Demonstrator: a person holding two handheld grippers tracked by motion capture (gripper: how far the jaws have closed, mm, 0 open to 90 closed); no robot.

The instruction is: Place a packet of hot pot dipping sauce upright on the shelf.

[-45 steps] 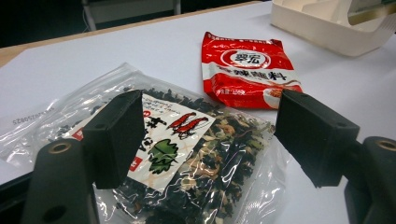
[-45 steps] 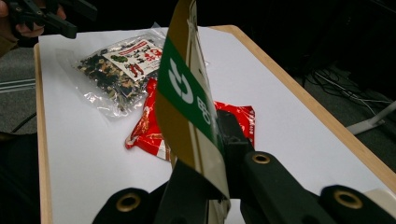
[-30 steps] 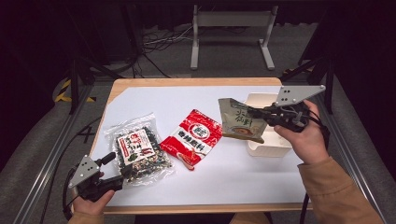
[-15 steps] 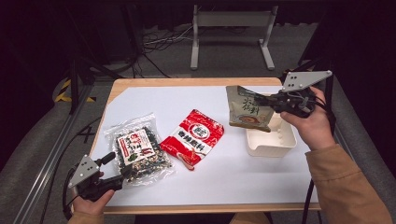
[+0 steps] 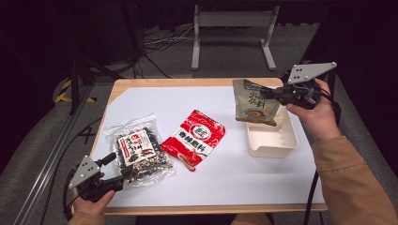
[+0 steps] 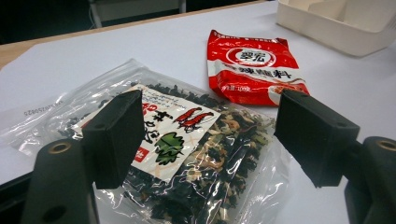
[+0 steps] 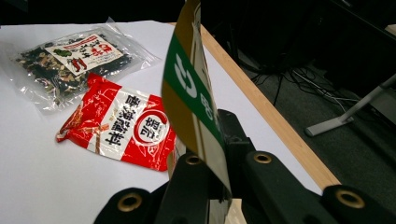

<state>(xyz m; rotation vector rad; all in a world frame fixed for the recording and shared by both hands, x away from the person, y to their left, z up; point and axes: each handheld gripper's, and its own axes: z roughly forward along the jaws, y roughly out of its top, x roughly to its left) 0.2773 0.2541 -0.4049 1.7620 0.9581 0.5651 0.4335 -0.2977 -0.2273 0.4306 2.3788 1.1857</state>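
On the white table [image 5: 225, 183], our right claw [image 5: 274, 95] pinches a light, floppy pouch [image 5: 256, 102] by its edge above the tray [image 5: 272, 140]; our left claw [image 5: 116, 169] stays spread.

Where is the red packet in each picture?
High view: the red packet lies mid-table, between the clear bag of dried greens and the white tray.
Left gripper view: upper middle, beyond the clear bag.
Right gripper view: centre-left, below the clear bag.
Shared landmark: the clear bag beside it.
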